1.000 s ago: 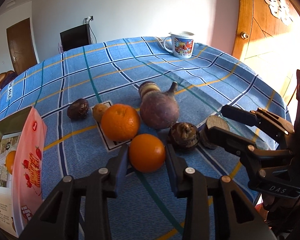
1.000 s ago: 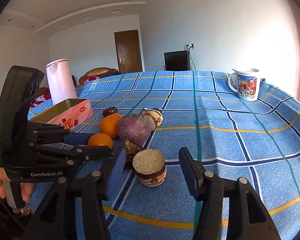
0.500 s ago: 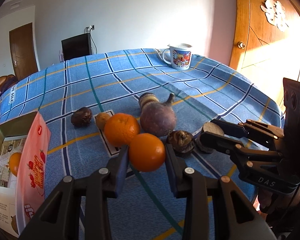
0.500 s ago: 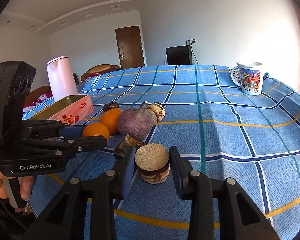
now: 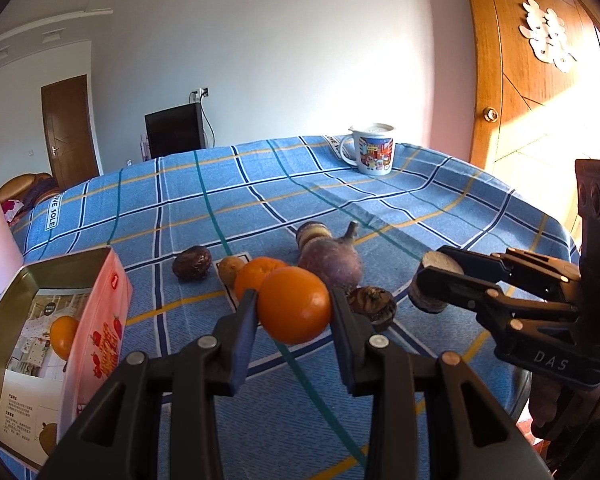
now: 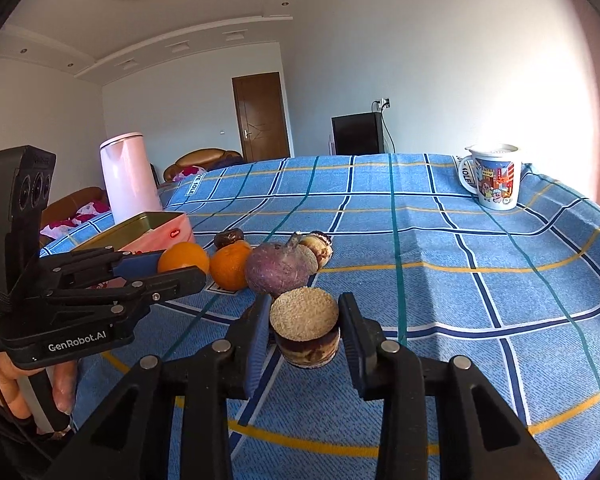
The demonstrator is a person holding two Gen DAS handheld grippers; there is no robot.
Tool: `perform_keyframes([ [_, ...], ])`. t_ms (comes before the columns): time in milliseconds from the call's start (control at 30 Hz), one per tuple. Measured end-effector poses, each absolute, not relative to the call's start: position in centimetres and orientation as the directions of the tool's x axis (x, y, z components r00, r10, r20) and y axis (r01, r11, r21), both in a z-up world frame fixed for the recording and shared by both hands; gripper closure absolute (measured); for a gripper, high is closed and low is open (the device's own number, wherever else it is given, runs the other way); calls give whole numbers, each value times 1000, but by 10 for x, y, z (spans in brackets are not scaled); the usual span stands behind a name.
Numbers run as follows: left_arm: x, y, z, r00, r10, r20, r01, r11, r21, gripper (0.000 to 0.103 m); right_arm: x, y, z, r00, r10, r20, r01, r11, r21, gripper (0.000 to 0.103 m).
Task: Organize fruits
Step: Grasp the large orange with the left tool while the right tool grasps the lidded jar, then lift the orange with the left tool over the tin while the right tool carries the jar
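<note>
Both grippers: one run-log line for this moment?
left gripper: shut on orange, lifted | right gripper: shut on cut root piece, lifted | tin box: open

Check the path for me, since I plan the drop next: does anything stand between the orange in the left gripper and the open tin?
Nothing visible does. The left gripper holds the orange above the cloth; the tin, left of it, is open-topped with bare tablecloth between.

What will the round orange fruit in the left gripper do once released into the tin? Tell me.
The smooth round orange fruit is gripped only at its sides by the left gripper, so it could slip. Being a ball, it would probably roll across the flat floor of the rectangular metal tin and may bump the orange fruit already inside.
</note>
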State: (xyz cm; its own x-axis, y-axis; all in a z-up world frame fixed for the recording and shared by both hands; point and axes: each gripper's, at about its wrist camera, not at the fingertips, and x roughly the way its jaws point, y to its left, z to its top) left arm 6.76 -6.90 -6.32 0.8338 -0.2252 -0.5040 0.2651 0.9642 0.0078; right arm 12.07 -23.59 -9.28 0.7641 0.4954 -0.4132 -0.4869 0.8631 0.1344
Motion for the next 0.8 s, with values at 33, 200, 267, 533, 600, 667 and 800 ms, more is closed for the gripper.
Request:
perform_keyframes([
  [33,67,-69,-63,838,-224,-498,264,964,11,66,119,-236,-92,767,497,-407,-488,863,133,67],
  [200,61,-68,-61,860,-217,-462,254,967,18,66,114,-232,-86,779,494,-387,-490,864,117,67],
  [267,59,-68,-61,864,-219,-453,254,967,17,66,114,-231,-84,779,497,-382,-495,862,113,67],
  [533,55,-65,-59,877,-218,-427,249,968,17,66,108,-226,-77,785,500,-365,-503,859,96,67],
  [600,54,-64,-59,881,-216,-420,244,970,15,66,107,-225,-76,788,500,-360,-503,859,92,67],
  [667,53,-63,-58,884,-215,-416,241,971,8,66,106,-224,-74,790,500,-356,-505,859,86,67],
  [800,51,-57,-57,885,-214,-414,229,973,-14,66,105,-220,-69,792,502,-347,-511,857,75,67],
])
